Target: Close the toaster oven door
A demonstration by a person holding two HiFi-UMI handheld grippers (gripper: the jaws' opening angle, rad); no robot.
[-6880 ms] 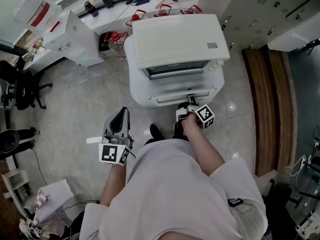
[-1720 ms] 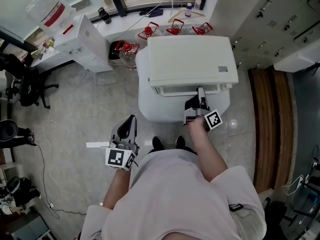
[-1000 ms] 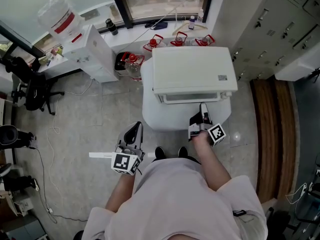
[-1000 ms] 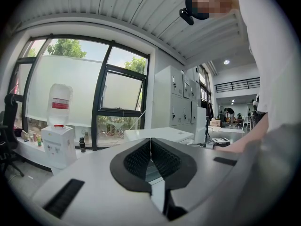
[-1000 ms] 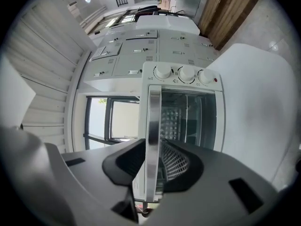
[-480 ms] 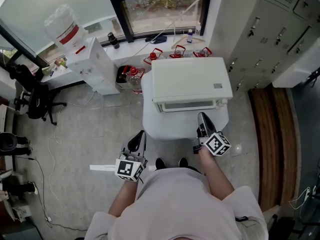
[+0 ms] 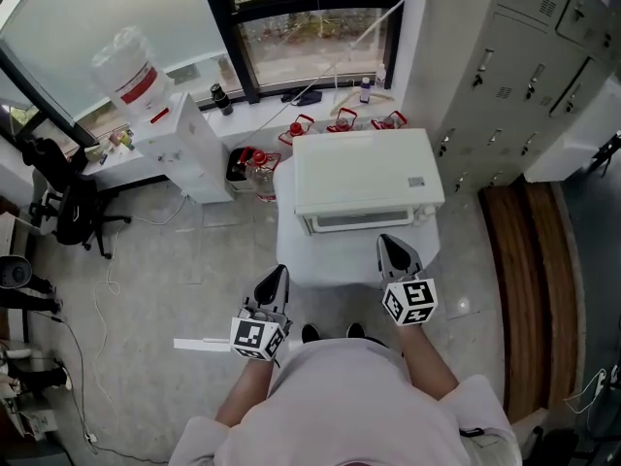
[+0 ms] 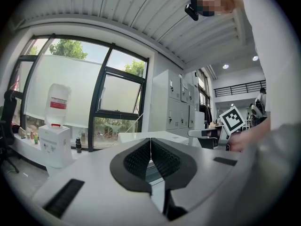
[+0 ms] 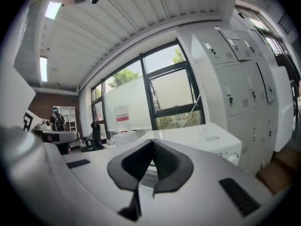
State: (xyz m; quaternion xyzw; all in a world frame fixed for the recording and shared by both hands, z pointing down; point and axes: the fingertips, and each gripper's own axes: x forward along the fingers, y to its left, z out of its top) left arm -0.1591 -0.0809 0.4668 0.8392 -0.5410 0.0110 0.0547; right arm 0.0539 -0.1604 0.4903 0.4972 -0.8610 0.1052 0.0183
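Observation:
The white toaster oven (image 7: 364, 176) stands on a round white table (image 7: 296, 258) with its front door up against its body. My right gripper (image 7: 391, 247) is held back from the oven's front, apart from it, jaws shut and empty. My left gripper (image 7: 277, 279) hovers at the table's near left edge, also shut on nothing. In the left gripper view the jaws (image 8: 150, 141) meet, with the oven's top (image 8: 138, 136) beyond them. In the right gripper view the jaws (image 9: 152, 141) are closed together, the oven (image 9: 200, 136) just ahead.
A water dispenser (image 7: 173, 136) with a bottle stands at the left by the window. Red-capped jugs (image 7: 254, 163) sit behind the table. Grey lockers (image 7: 505, 66) line the right side, beside a wooden floor strip (image 7: 514, 260). An office chair (image 7: 68, 207) is far left.
The oven door, open earlier, now stands closed. My right gripper has drawn back from the door and its jaws have shut. The head view has pulled back.

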